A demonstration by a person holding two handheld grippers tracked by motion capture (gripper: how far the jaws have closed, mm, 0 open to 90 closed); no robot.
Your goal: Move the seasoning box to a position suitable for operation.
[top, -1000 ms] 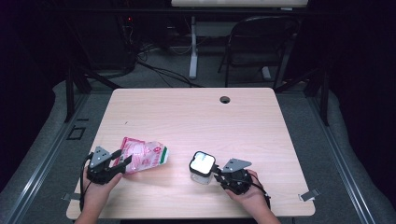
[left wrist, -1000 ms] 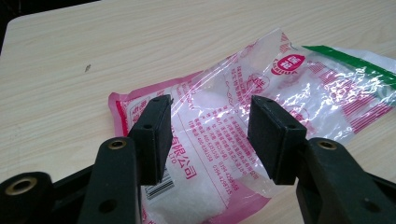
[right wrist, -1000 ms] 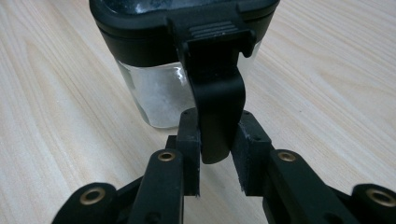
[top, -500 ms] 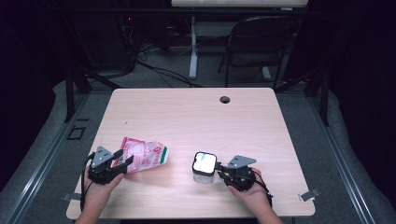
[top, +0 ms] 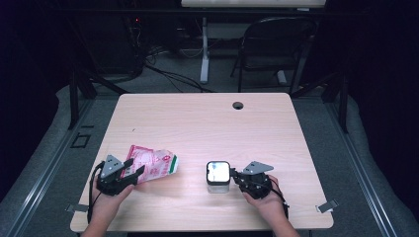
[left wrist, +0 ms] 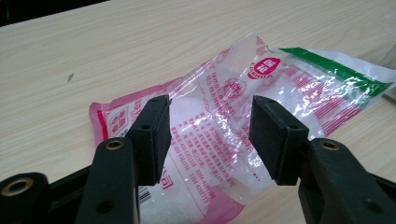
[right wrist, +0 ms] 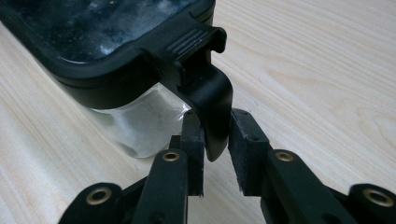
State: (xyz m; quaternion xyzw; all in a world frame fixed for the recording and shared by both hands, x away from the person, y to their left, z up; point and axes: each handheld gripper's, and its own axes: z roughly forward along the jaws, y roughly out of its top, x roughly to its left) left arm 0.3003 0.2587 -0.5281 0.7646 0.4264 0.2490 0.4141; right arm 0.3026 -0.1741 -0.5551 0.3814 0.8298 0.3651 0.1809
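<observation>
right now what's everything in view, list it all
pink and clear plastic bag of white powder with a green end: one, lying flat at the table's near left, between the left tongs' jaws
clear square container with a black latch lid: one, near centre-right
light wooden table: one, with a round black hole near the far edge
dark folding chair: one, behind the table
left tongs: one, black, jaws apart astride the bag
right tongs: one, black, jaws just closing around the lid's side latch
</observation>
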